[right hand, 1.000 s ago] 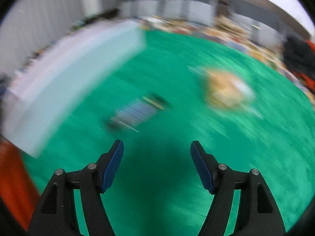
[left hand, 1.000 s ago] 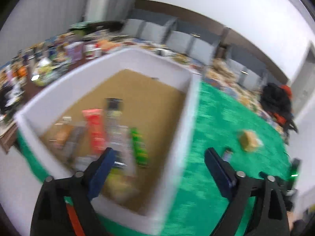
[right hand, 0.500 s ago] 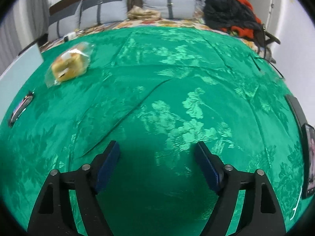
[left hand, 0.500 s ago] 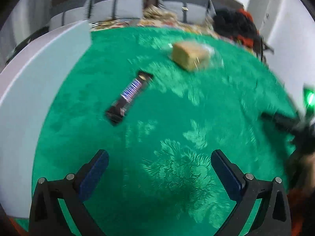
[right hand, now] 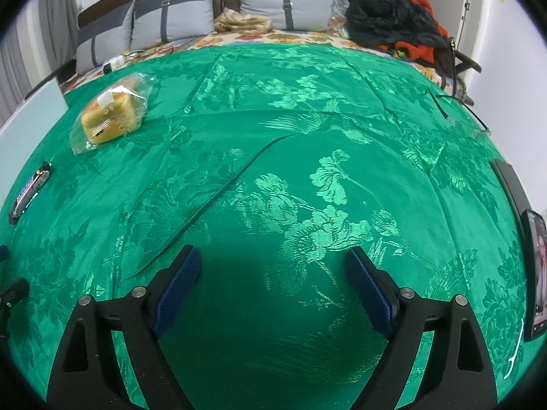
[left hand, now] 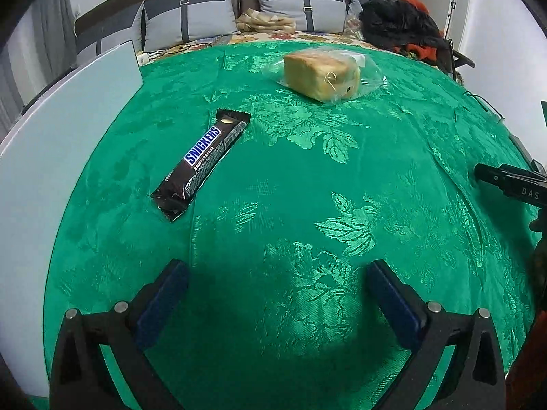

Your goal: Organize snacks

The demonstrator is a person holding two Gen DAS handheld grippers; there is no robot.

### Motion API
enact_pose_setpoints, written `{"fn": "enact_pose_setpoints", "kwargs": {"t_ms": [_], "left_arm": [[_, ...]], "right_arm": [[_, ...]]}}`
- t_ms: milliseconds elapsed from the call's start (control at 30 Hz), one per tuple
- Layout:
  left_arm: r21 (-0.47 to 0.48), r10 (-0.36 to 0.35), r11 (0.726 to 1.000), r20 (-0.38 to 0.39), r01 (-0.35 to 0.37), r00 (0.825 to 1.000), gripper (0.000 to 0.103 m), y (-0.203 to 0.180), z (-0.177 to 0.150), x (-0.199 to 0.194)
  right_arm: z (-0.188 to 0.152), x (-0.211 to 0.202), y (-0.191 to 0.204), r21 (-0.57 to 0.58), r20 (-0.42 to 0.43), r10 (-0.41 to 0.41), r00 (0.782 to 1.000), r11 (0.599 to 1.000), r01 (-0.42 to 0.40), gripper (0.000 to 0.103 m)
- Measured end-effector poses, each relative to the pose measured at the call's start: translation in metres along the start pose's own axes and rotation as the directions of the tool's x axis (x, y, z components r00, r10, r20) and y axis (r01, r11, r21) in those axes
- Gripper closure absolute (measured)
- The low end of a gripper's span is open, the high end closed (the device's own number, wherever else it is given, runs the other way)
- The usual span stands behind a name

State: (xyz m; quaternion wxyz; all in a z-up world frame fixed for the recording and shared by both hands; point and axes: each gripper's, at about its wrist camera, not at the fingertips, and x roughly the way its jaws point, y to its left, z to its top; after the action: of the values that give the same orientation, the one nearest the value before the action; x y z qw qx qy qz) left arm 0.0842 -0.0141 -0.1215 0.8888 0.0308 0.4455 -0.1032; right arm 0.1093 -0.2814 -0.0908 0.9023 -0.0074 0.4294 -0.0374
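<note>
On the green-clothed counter you have two snacks not yet put away, so by my reading the sorting is unfinished: one Snickers bar lies flat near the left edge, just beside the white box whose wall runs along that edge, and one wrapped bread loaf sits toward the far edge, well apart from the bar. The inside of the box is hidden from both views, so you cannot tell from here what it already holds. Your left claw hovers over bare cloth on the near side of the bar, spread fully wide with nothing between its pads. Your right claw is over bare cloth toward the counter's middle, its jaws opening and nothing between them; part of it also shows at the right margin of the left view. Counted: one chocolate bar, one bagged loaf, one box, two claws. At the right edge one phone lies with its screen lit. What is left, as I judge it, is to lift the bar and the loaf to where they belong.
</note>
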Motion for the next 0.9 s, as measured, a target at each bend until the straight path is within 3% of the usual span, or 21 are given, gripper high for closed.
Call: {"fn": "enact_pose_setpoints", "kwargs": {"t_ms": [900], "left_arm": [[-0.001, 0.000, 1.000, 0.003, 0.000, 1.000, 0.000, 0.0021, 0.0004, -0.0009]], "right_arm": [[0.0005, 0.0002, -0.0017, 0.000, 0.000, 0.001, 1.000, 1.000, -0.001, 0.014]]}}
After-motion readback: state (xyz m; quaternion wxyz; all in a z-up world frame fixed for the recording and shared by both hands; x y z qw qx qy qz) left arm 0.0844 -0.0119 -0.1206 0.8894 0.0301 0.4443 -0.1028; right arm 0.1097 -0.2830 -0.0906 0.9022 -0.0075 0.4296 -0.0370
